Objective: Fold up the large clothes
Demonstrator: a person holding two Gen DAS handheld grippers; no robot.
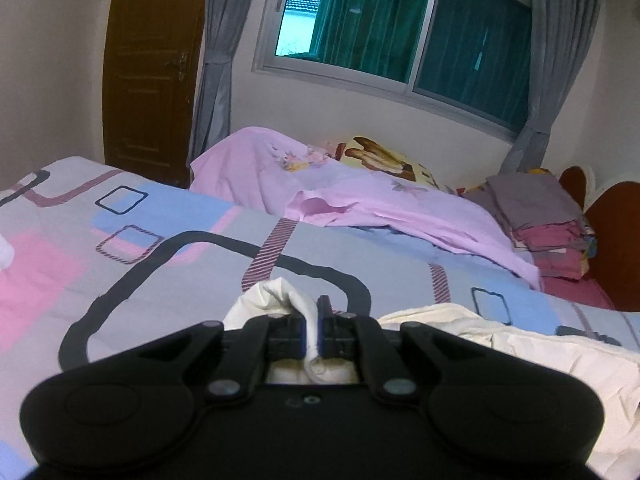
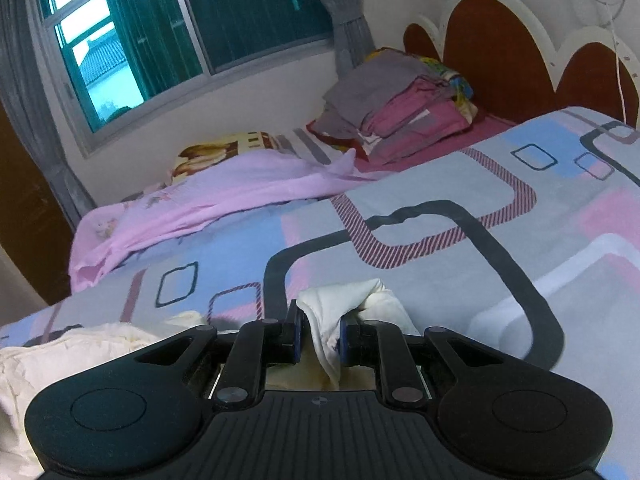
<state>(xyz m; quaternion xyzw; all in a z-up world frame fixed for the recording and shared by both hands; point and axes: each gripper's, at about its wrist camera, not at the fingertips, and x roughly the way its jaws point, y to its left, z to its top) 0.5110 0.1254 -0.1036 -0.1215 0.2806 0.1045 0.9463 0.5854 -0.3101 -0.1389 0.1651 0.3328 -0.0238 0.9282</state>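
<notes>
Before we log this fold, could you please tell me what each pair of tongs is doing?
Left tongs: closed on the cream garment.
Right tongs: closed on a thicker bunch of it.

Two grippers holding one garment over a bed, bedding piled behind

The left gripper (image 1: 316, 320) is pinching a bunched corner of the garment (image 1: 520, 360) between its jaws, and the rest of that cloth is trailing off to its right across the bedspread (image 1: 160, 240). The right gripper (image 2: 320, 334) is clamping another bunch of the garment (image 2: 80, 348), whose slack is lying to its left. Beyond both, a loose sheet (image 1: 360, 200) is lying along the bed's far side under the window (image 1: 400, 32). A stack of folded bedding (image 2: 400, 104) is sitting against the headboard (image 2: 492, 52), right of the sheet. A door (image 1: 152, 72) is standing left of the window.
</notes>
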